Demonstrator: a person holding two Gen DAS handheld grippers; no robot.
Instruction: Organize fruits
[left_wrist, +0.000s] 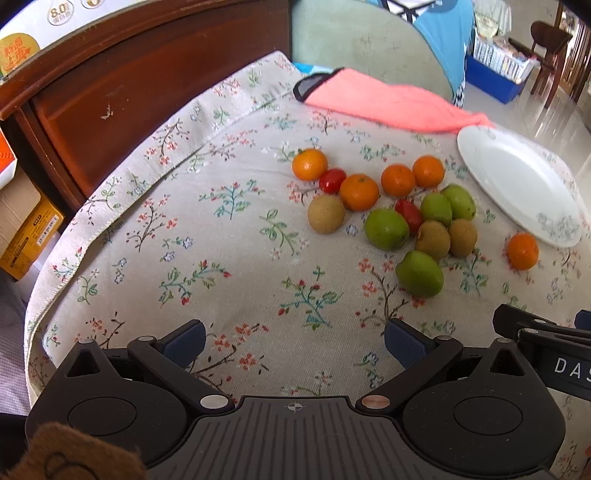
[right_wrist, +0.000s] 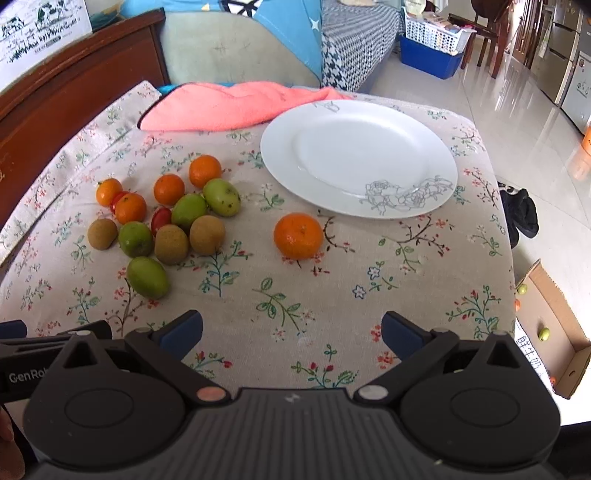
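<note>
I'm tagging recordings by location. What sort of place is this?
Probably a home living room: a floral tablecloth covers the table, a sofa sits behind it, and a wooden chair stands on the tiled floor.

Near cloth: bare floral tablecloth (right_wrist: 295, 295) lies ahead of both wide-open grippers, left gripper (left_wrist: 295, 341) and right gripper (right_wrist: 291, 334), nothing between their fingers.
Left cluster: the fruit pile (right_wrist: 166, 221) is packed tight, pieces touching, little room for a finger between them.
Lone orange (right_wrist: 298, 236): sits apart, free room all round, plate (right_wrist: 424, 147) rim just behind.
Far edge: pink towel (right_wrist: 229, 105) bunched along the back, meeting the plate's far rim.
</note>
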